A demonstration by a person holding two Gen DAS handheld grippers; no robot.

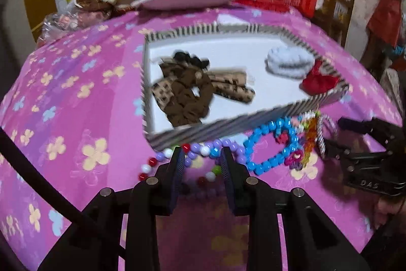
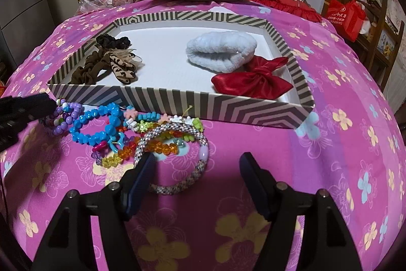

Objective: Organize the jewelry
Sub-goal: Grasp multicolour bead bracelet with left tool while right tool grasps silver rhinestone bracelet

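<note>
Mid-step: picking beaded bracelets off the pink flowered bedsheet [image 2: 330, 144] and moving them toward the shallow striped cardboard box [image 2: 177, 100]. The box sits near the middle of the bed and already holds fabric hair ties, a fluffy pale-blue band and a red satin bow.

Left gripper [image 1: 201, 156]: jaws nearly together and apparently pinching the strand of purple, white and red plastic beads [image 1: 215, 144], right against the box's near wall toward its left corner. Right gripper [image 2: 196, 158]: jaws spread wide and pinching nothing. Left fingertip at the rim of the silver rope-beaded bangle [image 2: 203, 144], which lies flat on the sheet just in front of the near wall.

Next move, probably: lift the purple strand clear of the bright blue bead bracelet [image 1: 266, 165] touching it, carry it over the wall, then release it on the white floor of the box. Calls for a slow lift (loops in the pile overlap and may drag each other along). For the right side, a centred closing on the bangle's band.

Hard to make out: the left view is smeared by blur, so the exact grip on the beads is uncertain. Part of that strand is hidden under the fingers. Left gripper cut off at the frame edge in the right view. Number of bracelets in the tangle cannot be counted.
</note>
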